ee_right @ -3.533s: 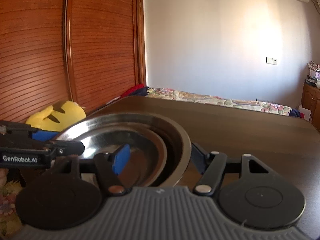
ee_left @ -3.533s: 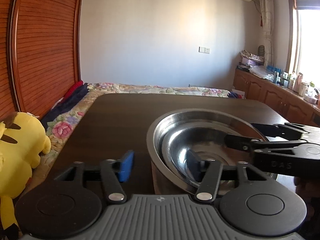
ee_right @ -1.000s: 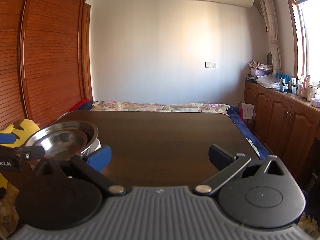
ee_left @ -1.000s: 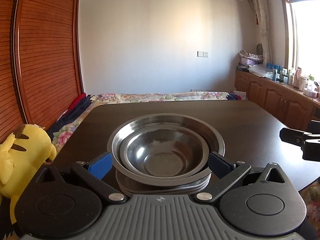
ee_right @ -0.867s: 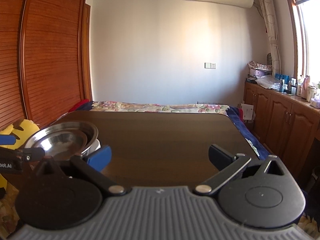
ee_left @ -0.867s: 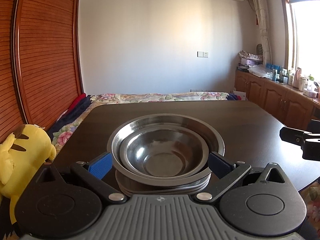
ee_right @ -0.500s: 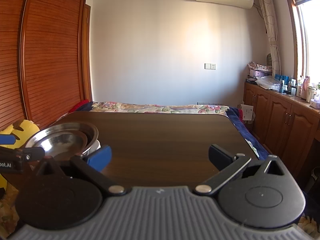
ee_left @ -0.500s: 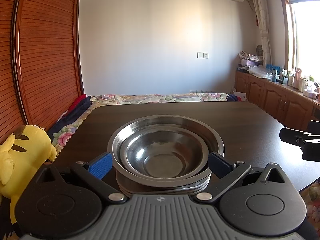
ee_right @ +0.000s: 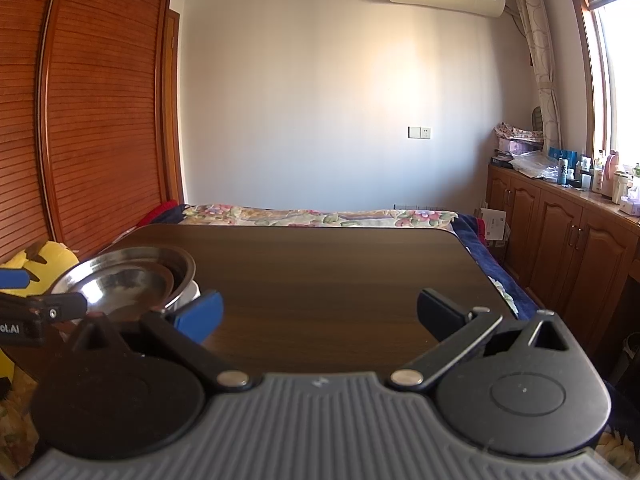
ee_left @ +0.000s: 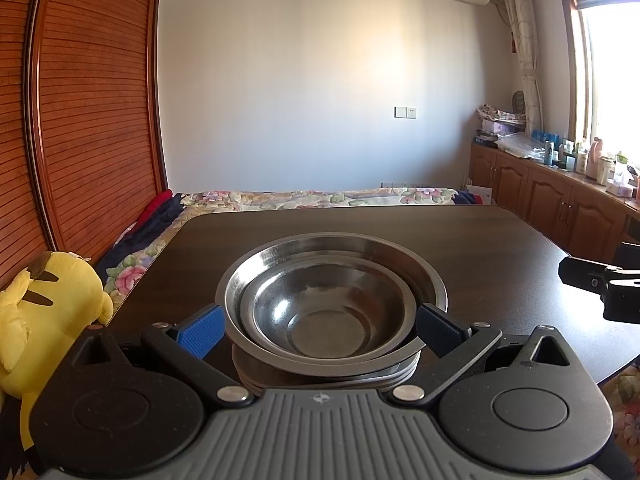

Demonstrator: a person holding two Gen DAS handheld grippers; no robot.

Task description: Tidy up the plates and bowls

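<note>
The nested steel bowls sit on stacked plates at the dark table's near edge, dead ahead between my left gripper's wide-spread jaws, while my right gripper, equally wide and empty, stands well off to their right.

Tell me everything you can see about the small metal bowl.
The small bowl looks like shiny stainless steel, round with a flat base and thin rolled rim. It sits upright and empty, nested inside a larger bowl atop stacked plates on the dark table. Neither gripper touches it.
</note>
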